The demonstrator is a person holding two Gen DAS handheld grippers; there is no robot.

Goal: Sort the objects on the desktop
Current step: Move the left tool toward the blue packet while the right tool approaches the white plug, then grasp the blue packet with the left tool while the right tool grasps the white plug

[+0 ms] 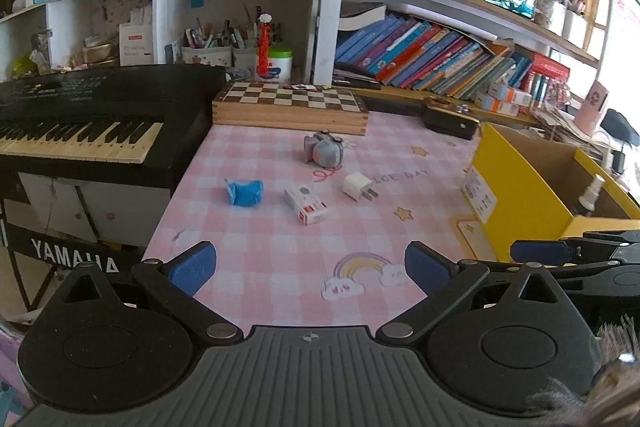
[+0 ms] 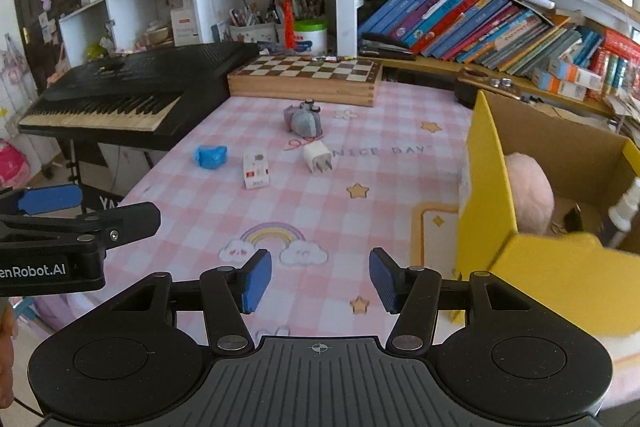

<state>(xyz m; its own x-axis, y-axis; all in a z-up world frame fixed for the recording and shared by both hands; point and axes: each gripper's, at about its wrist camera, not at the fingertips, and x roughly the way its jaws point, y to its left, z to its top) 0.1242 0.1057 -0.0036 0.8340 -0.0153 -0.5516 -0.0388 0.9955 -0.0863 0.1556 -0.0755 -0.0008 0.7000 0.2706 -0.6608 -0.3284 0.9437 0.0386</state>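
Nearest the cameras, both tools were seen empty above the near edge of the tabletop [image 1: 280, 267]. The left hand-held gripper [image 1: 311, 269] was spread wide, nothing between its blue pads. The right hand-held gripper [image 2: 320, 279] was held at a moderate gap, also with nothing between the pads; it stood just beside the yellow cardboard box [image 2: 492, 187], in which a pink plush thing [image 2: 528, 195] and a small spray bottle [image 2: 624, 207] were already lying.

Further out, past the printed rainbow [image 2: 274, 237], a loose row of unsorted things was laid on the pink checked cloth: a blue crumpled lump [image 1: 244, 191] at the left, a small white carton [image 1: 306, 205] in the middle, and a white plug charger [image 1: 358, 187] at the right. The carton's long axis was seen to run roughly away from the grippers, slightly slanted. Behind them a grey toy camera [image 1: 324, 149] was set, and beyond it a chessboard box [image 1: 290, 105] and a keyboard [image 1: 100, 115].

All four things lay ahead of both grippers. The blue lump was judged nearer the left one; the charger sat more toward the right one and the box.
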